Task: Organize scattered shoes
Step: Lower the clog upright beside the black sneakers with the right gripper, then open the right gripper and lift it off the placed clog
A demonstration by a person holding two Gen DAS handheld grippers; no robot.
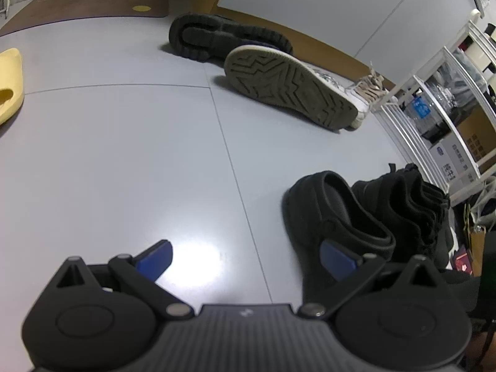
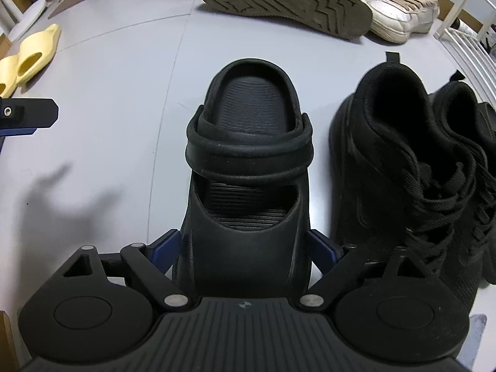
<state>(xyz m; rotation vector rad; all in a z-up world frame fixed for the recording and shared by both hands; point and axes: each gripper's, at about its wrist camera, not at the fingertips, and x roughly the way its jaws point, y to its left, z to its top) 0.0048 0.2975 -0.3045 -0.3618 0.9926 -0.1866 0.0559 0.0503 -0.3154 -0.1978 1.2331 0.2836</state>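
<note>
A black clog (image 2: 248, 117) stands upright on the grey floor (image 2: 108, 124), heel end pointing away from the camera. My right gripper (image 2: 245, 245) straddles its toe part, with the blue pads (image 2: 166, 246) against both sides. To the clog's right stands a pair of black lace-up sneakers (image 2: 403, 170). In the left wrist view the same clog (image 1: 338, 210) and sneakers (image 1: 412, 204) lie to the right. My left gripper (image 1: 246, 260) hangs open over bare floor with nothing between its fingers.
A white sneaker (image 1: 288, 90) lies on its side, sole showing, beside a dark shoe (image 1: 217, 37) and a beige-laced sneaker (image 2: 403, 9). Yellow slippers (image 2: 34, 52) sit far left. A white rack (image 1: 434, 108) with boxes stands right. Wooden skirting runs along the wall.
</note>
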